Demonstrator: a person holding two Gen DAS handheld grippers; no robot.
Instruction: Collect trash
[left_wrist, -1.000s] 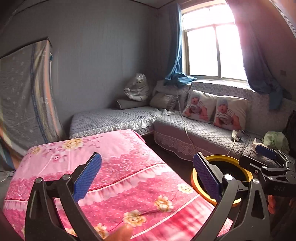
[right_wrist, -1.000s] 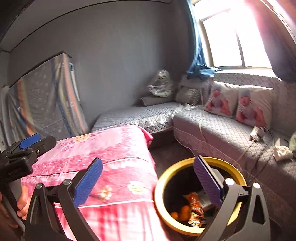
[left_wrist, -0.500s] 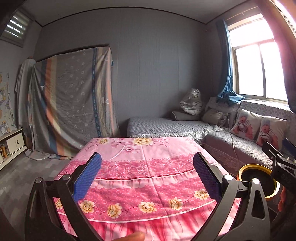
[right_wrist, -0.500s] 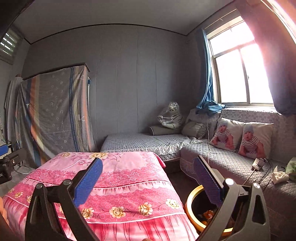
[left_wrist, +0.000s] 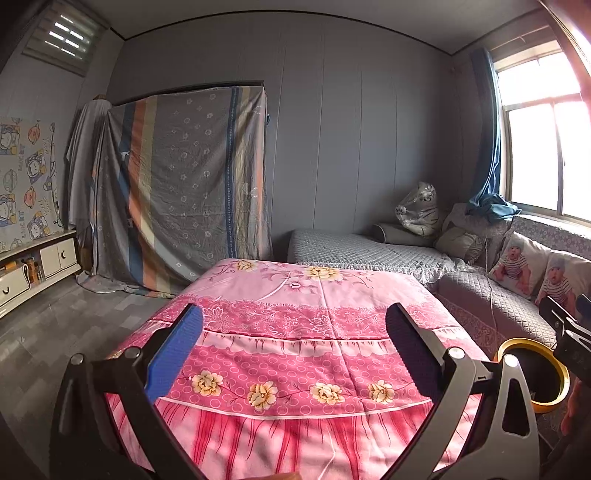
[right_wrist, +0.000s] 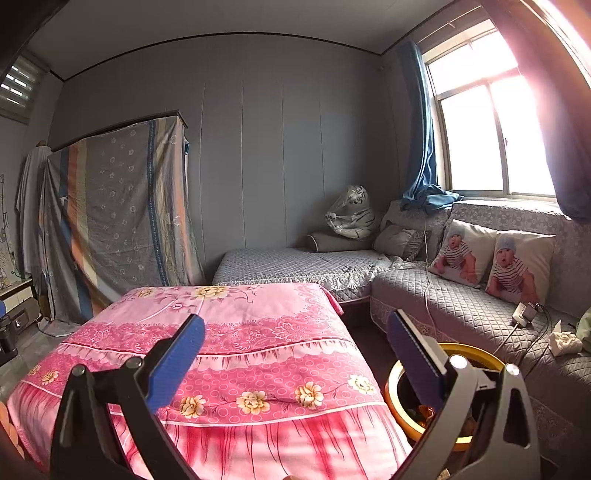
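Note:
My left gripper (left_wrist: 293, 334) is open and empty, held level above a table under a pink flowered cloth (left_wrist: 306, 325). My right gripper (right_wrist: 295, 336) is open and empty too, over the same cloth (right_wrist: 229, 332). A yellow-rimmed trash bin (right_wrist: 476, 354) stands on the floor right of the table, partly hidden behind my right finger; orange trash shows inside. The bin also shows in the left wrist view (left_wrist: 554, 369), behind part of the other gripper (left_wrist: 569, 328). A crumpled white tissue (right_wrist: 563, 341) lies on the sofa.
A grey quilted L-shaped sofa (right_wrist: 443, 295) runs along the right wall with two baby-print cushions (right_wrist: 495, 258) and a charger with cable (right_wrist: 524, 314). A cloth-covered wardrobe (left_wrist: 177, 192) stands at the back left. A low white cabinet (left_wrist: 33, 266) is at far left.
Both grippers have lifted and turned from looking down at the bin to looking level across the room. The bin has slid toward the lower right of both views. Both stay open.

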